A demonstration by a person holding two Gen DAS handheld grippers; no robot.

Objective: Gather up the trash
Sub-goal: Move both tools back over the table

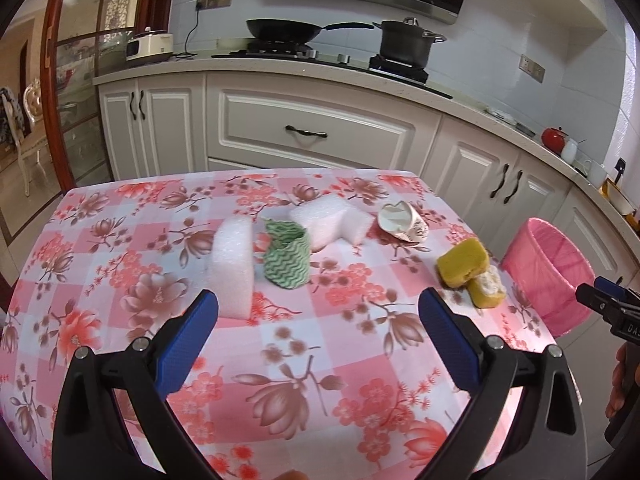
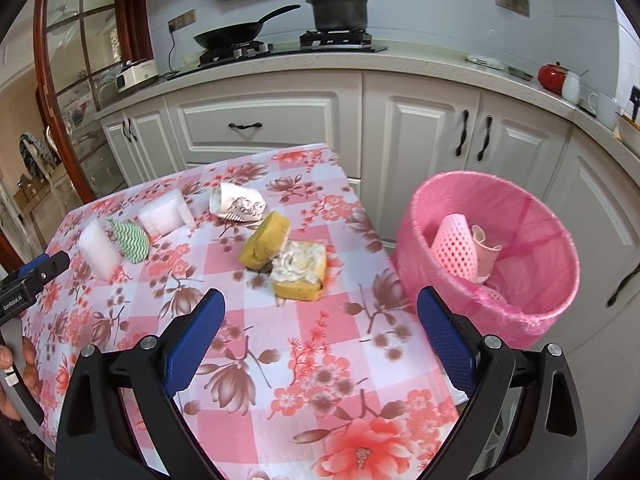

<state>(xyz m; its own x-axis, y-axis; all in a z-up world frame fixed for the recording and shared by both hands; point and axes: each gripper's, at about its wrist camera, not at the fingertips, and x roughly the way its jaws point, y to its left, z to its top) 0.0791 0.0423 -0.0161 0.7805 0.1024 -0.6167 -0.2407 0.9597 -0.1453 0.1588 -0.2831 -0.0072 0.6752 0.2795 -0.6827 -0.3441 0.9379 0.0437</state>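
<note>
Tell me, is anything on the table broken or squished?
Yes. The paper cup lies on its side, crumpled. Next to it the yellow cake is torn in two, with white filling showing on the nearer piece. The green cloth sits bunched up between two white foam blocks.

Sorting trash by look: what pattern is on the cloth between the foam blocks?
Green and white zigzag on the cloth, clearest in the left wrist view.

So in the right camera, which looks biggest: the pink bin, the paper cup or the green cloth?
1. pink bin, by far.
2. paper cup.
3. green cloth, though nearly the cup's size, so that's unsure.
</note>
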